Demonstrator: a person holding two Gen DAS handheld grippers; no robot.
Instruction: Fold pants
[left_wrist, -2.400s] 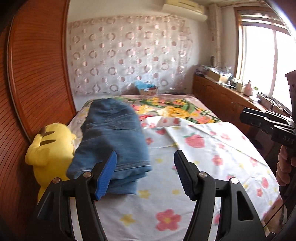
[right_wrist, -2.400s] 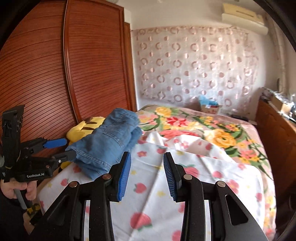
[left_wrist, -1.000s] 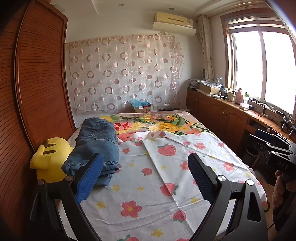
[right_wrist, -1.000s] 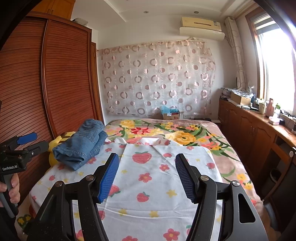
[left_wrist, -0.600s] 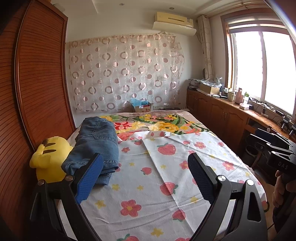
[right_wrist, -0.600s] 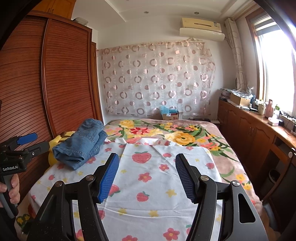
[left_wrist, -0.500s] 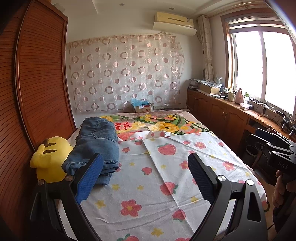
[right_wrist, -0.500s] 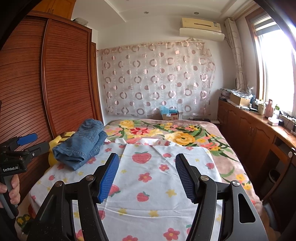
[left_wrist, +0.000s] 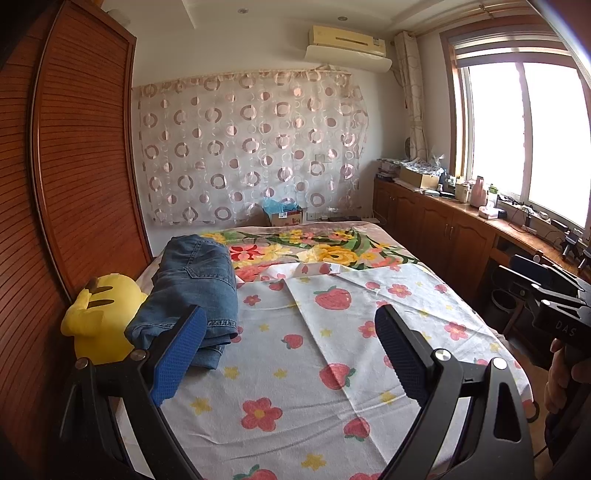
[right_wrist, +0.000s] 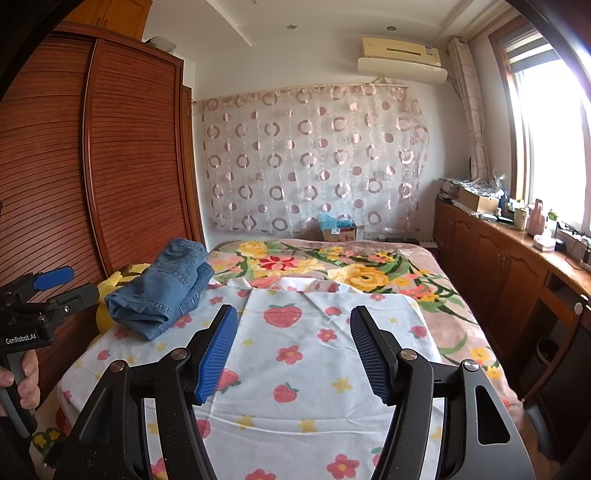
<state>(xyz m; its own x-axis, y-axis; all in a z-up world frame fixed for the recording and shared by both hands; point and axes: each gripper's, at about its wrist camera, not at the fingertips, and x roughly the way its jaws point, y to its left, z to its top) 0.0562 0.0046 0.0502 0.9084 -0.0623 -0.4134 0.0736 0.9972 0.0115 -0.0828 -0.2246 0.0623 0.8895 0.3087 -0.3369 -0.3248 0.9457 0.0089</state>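
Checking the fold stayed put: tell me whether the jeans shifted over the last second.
No. The folded jeans lie against the yellow plush toy, same spot on the sheet.

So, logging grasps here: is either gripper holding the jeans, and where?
Nothing is held. Left gripper and right gripper are open and empty; the jeans lie folded on the bed.

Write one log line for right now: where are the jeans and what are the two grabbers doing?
jeans: folded, on bed beside yellow plush | left gripper: open, empty | right gripper: open, empty
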